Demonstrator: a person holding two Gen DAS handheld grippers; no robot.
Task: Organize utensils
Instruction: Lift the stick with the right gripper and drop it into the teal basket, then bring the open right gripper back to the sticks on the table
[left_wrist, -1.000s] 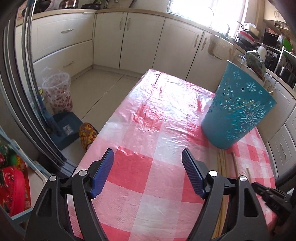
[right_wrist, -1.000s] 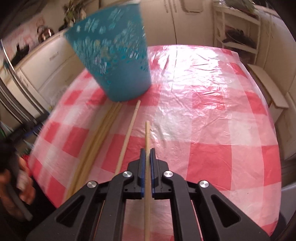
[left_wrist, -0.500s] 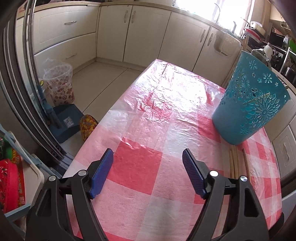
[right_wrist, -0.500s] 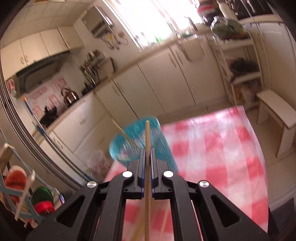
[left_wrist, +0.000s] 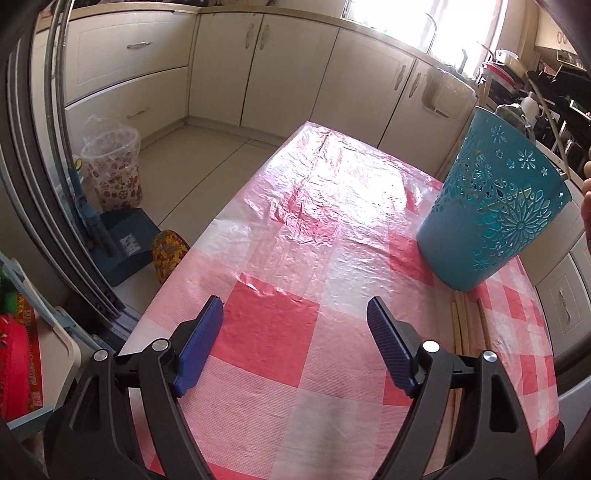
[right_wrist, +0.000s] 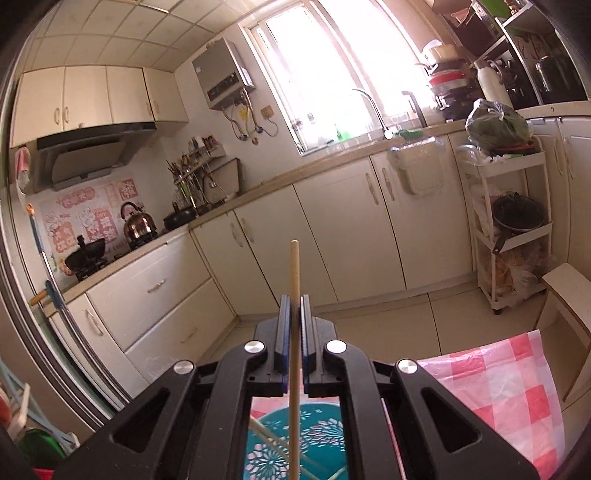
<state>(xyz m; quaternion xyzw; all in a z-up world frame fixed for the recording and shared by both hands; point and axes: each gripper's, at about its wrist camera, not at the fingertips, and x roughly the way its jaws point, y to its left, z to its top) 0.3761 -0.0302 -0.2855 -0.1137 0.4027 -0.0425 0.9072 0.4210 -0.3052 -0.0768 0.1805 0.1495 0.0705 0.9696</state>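
My right gripper (right_wrist: 294, 301) is shut on a wooden chopstick (right_wrist: 294, 266), which runs straight out past the tips. It is held over the teal cut-out basket (right_wrist: 317, 439), seen below between the gripper's arms with other chopsticks (right_wrist: 266, 435) inside. In the left wrist view the basket (left_wrist: 495, 206) stands on the right of the red-checked table (left_wrist: 266, 328). Several chopsticks (left_wrist: 461, 325) lie just in front of it. My left gripper (left_wrist: 294, 302) hovers open over the table's near part with nothing between its fingers.
A person's hand (left_wrist: 585, 192) shows at the right edge by the basket rim. Left of the table on the floor are a lined bin (left_wrist: 114, 170) and a blue dustpan (left_wrist: 125, 243). Cabinets (right_wrist: 369, 229), a white rack (right_wrist: 517, 221) and a bench (right_wrist: 569, 291) surround the table.
My right gripper has lifted the chopstick off the table and tipped upward, ending above the basket. The left gripper has stayed in place, still open.
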